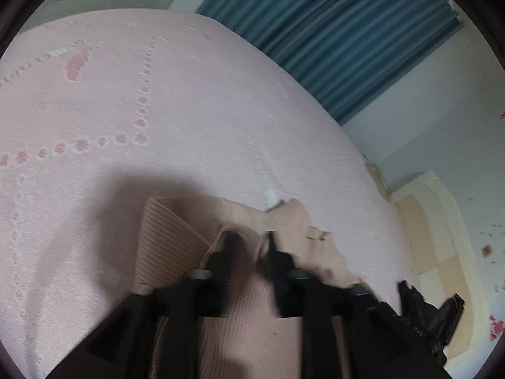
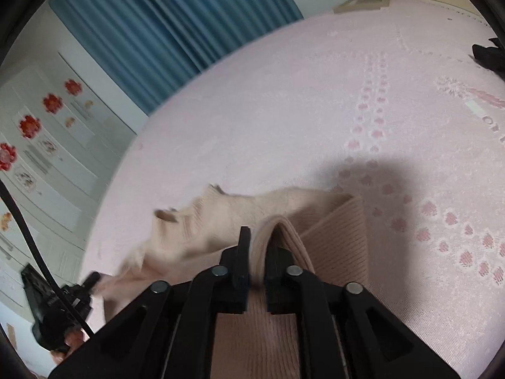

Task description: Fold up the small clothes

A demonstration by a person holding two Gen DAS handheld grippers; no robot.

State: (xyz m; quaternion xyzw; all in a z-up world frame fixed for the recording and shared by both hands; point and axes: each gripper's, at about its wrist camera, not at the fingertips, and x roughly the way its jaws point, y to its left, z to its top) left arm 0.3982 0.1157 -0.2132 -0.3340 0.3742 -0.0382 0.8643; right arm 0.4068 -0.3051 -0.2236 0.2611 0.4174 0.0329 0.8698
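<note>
A small beige-pink ribbed knit garment [image 1: 170,240] lies partly lifted over the pink bedspread [image 1: 189,101]. My left gripper [image 1: 251,240] is shut on a fold of the knit, blurred by motion. My right gripper [image 2: 260,243] is shut on another fold of the same garment [image 2: 334,237], which drapes down between its fingers. The ribbed hem hangs to one side in both views. The left gripper also shows at the lower left of the right wrist view [image 2: 91,279], touching the garment's far edge.
The bedspread [image 2: 284,110] has a pink flower pattern and spreads widely around the garment. A blue curtain [image 1: 331,31] hangs beyond the bed. A dark cloth item [image 2: 489,53] lies on the bed's far right. A cream headboard [image 1: 442,237] stands at the side.
</note>
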